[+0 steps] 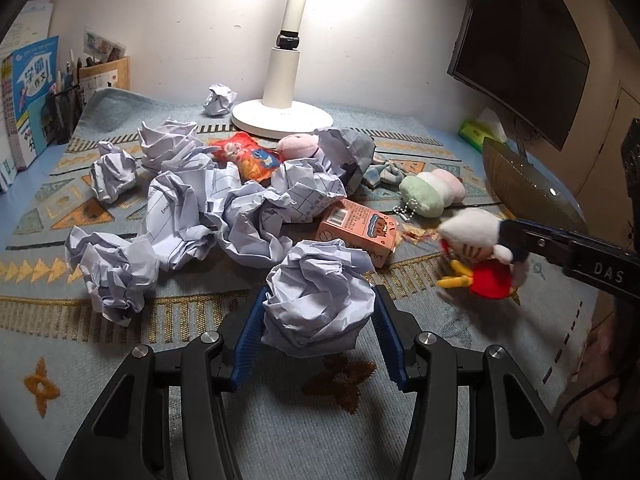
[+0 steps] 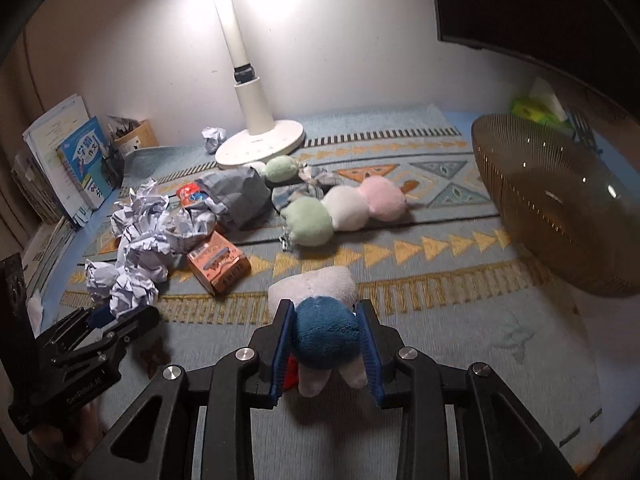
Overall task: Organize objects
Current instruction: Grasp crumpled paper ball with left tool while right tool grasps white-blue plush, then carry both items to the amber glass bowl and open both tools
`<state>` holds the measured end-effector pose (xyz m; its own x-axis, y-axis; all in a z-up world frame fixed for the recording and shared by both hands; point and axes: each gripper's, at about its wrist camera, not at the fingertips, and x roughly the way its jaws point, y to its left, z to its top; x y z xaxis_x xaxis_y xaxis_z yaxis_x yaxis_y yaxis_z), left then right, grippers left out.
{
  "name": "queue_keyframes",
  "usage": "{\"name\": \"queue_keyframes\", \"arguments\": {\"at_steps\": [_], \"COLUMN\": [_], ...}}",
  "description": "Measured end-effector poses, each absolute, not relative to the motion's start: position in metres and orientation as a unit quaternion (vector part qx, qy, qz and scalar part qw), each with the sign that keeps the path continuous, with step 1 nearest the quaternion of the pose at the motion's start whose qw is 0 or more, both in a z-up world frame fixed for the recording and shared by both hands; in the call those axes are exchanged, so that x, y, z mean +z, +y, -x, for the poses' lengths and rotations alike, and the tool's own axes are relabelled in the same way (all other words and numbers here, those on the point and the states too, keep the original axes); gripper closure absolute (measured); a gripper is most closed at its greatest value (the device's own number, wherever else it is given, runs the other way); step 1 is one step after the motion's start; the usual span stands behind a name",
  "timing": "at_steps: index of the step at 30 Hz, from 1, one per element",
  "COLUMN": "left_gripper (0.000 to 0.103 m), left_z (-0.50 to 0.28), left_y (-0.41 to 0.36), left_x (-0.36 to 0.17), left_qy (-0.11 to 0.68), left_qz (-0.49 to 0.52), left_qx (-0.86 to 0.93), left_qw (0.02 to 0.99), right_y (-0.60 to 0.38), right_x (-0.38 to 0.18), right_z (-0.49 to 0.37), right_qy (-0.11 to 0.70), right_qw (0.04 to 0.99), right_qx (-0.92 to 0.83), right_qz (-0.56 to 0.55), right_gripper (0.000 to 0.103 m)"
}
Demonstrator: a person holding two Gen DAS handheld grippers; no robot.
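Left tool [image 1: 318, 312] clamped on paper ball [image 1: 320, 296]; right tool [image 2: 326, 340] clamped on plush [image 2: 324, 332], above rug [image 2: 440, 320].

Crumpled paper pile [image 1: 200, 208] crowding the left, lamp base [image 1: 282, 118] behind, open mat [image 2: 460, 320] before basket [image 2: 560, 216]
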<state>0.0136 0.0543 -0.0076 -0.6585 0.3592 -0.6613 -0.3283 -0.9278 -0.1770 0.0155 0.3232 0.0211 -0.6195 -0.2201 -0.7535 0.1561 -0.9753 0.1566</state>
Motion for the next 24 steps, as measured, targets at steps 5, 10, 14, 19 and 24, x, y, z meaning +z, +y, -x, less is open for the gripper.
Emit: {"name": "queue_keyframes", "arguments": {"at_steps": [5,10,14,19,24], "left_gripper": [0.054,0.054,0.054,0.054,0.054], "left_z": [-0.014,-0.015,-0.015,-0.012,-0.013], "left_y": [0.055,0.054,0.056,0.058,0.070], "left_x": [-0.006,-0.006,-0.006,-0.007,-0.003], "left_qy": [-0.018,-0.018,-0.014,-0.012,0.014], "left_qz": [0.361,0.356,0.355,0.363,0.372], "left_qx": [0.912,0.915,0.915,0.915,0.915], "left_qw": [0.192,0.188,0.188,0.175,0.156], "right_y": [0.345,0.351,0.344,0.322,0.334], "right_x": [0.006,0.009,0.008,-0.003,0.025], "right_z": [-0.022,-0.029,-0.019,-0.009,-0.014], "right_qy": [-0.085,-0.056,-0.038,0.013,0.012], "right_qw": [0.139,0.139,0.148,0.153,0.165], "right_qx": [-0.878,-0.882,-0.879,-0.878,-0.889], "right_qz": [-0.450,-0.447,-0.451,-0.453,-0.426], "right_gripper": [0.063,0.035,0.035,0.064,0.066]}}
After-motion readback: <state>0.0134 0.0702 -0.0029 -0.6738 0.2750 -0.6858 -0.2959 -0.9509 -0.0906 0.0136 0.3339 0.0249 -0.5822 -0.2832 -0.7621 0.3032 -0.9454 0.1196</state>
